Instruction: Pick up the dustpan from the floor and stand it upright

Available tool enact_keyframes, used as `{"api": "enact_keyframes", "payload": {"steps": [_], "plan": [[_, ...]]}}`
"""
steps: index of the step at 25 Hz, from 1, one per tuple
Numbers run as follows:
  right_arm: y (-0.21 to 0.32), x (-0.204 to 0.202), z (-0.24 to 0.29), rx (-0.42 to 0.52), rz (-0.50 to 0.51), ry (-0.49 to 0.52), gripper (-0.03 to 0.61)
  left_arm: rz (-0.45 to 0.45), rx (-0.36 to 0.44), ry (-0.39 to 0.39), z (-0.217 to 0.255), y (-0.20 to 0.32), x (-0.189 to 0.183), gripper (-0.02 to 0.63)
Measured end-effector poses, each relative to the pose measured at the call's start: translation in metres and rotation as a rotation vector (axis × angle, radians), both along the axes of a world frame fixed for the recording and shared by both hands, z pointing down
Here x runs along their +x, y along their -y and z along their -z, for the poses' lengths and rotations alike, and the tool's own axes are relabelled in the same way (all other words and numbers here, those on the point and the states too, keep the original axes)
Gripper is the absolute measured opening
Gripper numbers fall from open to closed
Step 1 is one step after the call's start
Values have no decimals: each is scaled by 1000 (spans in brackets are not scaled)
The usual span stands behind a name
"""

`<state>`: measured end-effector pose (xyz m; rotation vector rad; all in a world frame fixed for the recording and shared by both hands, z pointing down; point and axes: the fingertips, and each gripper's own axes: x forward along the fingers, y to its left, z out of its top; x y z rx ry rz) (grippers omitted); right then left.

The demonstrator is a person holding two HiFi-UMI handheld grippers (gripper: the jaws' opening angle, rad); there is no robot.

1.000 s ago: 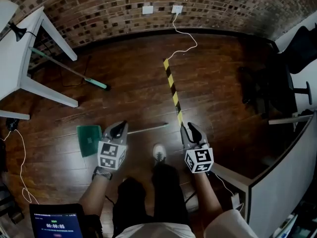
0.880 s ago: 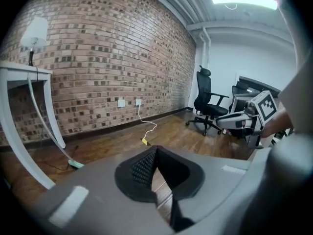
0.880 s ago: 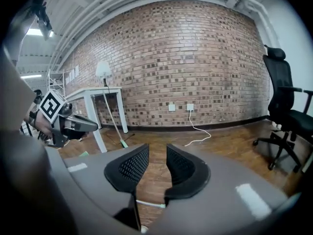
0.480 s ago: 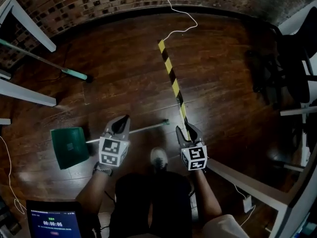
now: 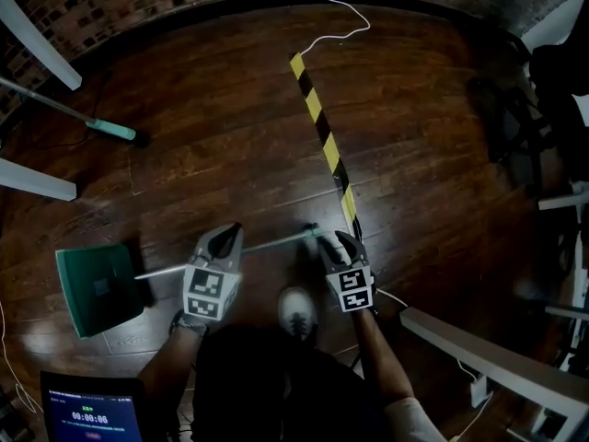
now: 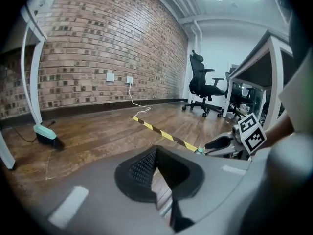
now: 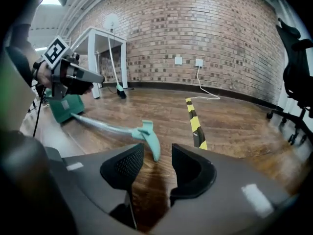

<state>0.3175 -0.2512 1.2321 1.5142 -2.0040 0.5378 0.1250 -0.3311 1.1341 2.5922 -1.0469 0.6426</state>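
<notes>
Dark wooden floor (image 5: 230, 109): the green plastic dustpan (image 5: 97, 288) lies flat near its left edge. The right gripper (image 7: 152, 155), jaws just opening and empty, should squarely straddle the teal handle tip (image 7: 149, 136). The left gripper (image 5: 225, 238) is closed and empty.

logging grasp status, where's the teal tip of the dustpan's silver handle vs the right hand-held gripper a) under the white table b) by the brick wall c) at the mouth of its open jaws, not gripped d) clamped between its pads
c: the teal hooked tip of the green plastic dustpan's silver handle sits just off the right hand-held gripper, whose jaws have just been opening and stand apart, nothing clamped.
</notes>
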Motion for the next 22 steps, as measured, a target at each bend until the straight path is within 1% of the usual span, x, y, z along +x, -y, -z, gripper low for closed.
{"api": "enact_keyframes", "payload": {"steps": [3,5,8,10,12,13,15,16,19,22], "plan": [[5,4,-36,-19,-2,-14,198,-36,50,19,-14,-1,4,-3],[10,2,-49,-20,15,-16,201,-52,58,22,-20,-4,5,-3],[20,-6,-61,-12,36,-9,202,-42,52,26,-28,-3,-3,-3],[26,-9,-66,-10,34,-15,197,-26,63,34,-31,0,-8,-3],[30,-12,-67,-11,27,-31,178,-15,76,45,-33,3,-14,-3],[31,-13,-67,-14,24,-47,160,-11,77,47,-33,3,-16,-3],[35,-11,-67,-23,11,-89,103,-5,76,45,-33,3,-18,-3],[37,-9,-67,-29,2,-105,87,-5,77,42,-33,2,-18,-3],[40,-7,-67,-41,-24,-125,86,-5,82,30,-32,0,-18,-3],[40,-5,-52,-24,-50,-117,84,6,85,22,-24,-2,-21,-3]]}}
